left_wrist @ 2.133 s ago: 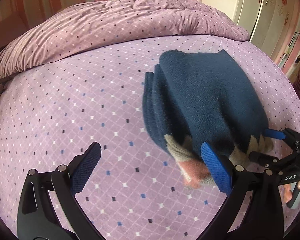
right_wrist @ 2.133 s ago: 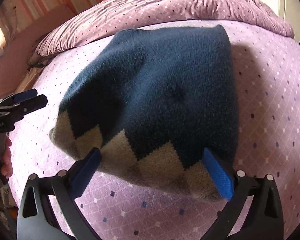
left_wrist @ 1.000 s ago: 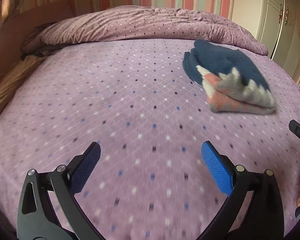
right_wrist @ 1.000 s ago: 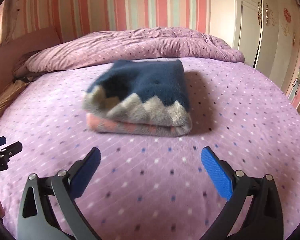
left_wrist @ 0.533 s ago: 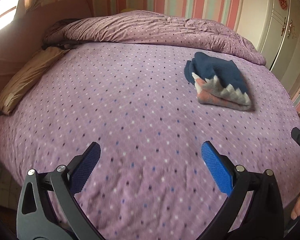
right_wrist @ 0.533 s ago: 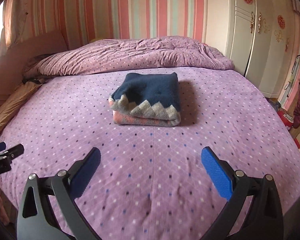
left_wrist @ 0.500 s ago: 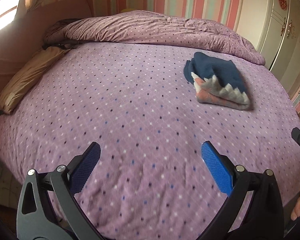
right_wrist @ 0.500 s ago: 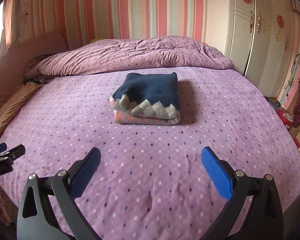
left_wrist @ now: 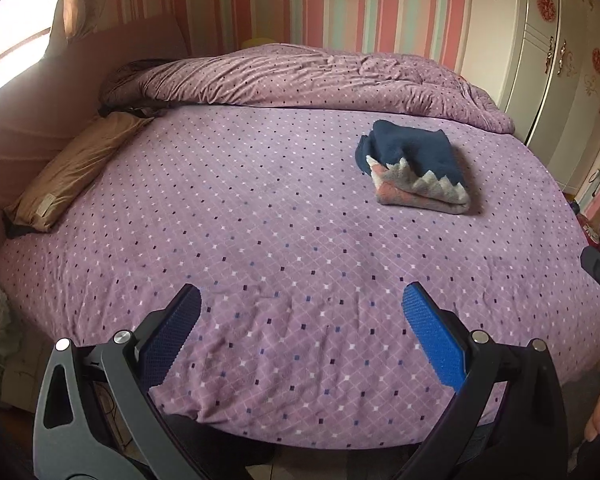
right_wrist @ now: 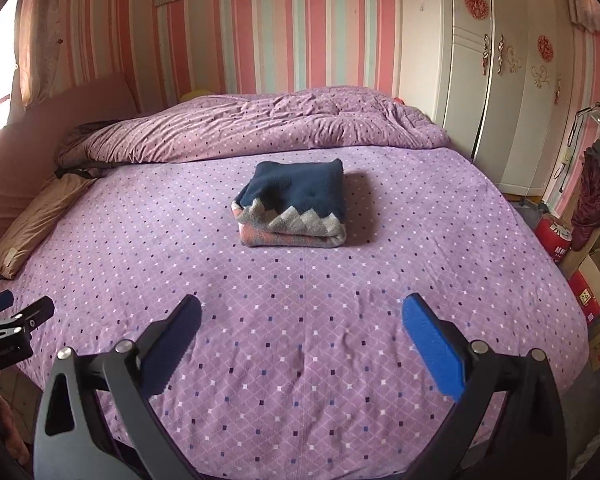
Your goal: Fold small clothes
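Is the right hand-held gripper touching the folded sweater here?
Apart. In the right wrist view the open right hand-held gripper sits near the bed's front edge, with a wide stretch of purple bedspread between it and the folded sweater.

Folded sweater (right_wrist: 292,204) on bed (right_wrist: 340,300) — duvet (right_wrist: 260,128) behind it.

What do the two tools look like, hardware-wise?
Both match: the left tool and right tool have black angular arms with cut-out slots and silver pivot bolts, tipped by flat, textured blue pads. The left tool's body carries small white lettering, too small to read.
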`<action>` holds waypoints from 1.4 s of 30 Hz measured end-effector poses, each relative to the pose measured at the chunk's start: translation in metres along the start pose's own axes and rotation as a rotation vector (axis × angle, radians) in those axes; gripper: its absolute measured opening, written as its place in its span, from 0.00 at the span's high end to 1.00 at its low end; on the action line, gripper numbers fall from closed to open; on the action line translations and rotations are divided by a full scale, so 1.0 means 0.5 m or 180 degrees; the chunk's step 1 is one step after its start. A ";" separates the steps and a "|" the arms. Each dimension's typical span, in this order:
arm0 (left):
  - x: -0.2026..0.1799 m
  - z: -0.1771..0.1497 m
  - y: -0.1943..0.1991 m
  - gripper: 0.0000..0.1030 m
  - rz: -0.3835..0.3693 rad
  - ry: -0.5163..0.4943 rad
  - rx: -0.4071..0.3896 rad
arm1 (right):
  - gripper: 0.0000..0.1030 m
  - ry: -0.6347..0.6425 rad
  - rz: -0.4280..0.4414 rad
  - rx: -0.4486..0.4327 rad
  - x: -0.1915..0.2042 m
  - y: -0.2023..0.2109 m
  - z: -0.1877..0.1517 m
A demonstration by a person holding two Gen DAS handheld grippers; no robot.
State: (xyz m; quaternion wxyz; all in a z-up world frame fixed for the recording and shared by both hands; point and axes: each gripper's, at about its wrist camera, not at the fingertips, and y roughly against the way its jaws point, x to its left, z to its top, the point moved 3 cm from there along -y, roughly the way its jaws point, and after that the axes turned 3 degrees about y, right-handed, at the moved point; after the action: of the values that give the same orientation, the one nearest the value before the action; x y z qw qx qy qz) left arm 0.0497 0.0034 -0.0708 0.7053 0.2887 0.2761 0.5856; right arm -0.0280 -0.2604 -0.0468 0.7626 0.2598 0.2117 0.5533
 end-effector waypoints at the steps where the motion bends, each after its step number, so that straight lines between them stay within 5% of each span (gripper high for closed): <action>1: 0.000 0.000 0.006 0.03 -0.0024 0.0022 0.0007 | 0.02 0.0011 -0.0008 -0.0026 -0.001 0.011 0.002; 42: 0.005 0.030 0.136 0.03 0.0144 0.0043 -0.0290 | 0.02 0.0142 -0.0240 -0.0236 0.009 0.095 0.040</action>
State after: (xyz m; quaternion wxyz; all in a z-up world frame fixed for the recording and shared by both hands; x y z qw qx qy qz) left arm 0.0159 0.0144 -0.0110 0.7024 0.2585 0.2473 0.6153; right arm -0.0495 -0.2473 -0.0016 0.7871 0.2108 0.2176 0.5373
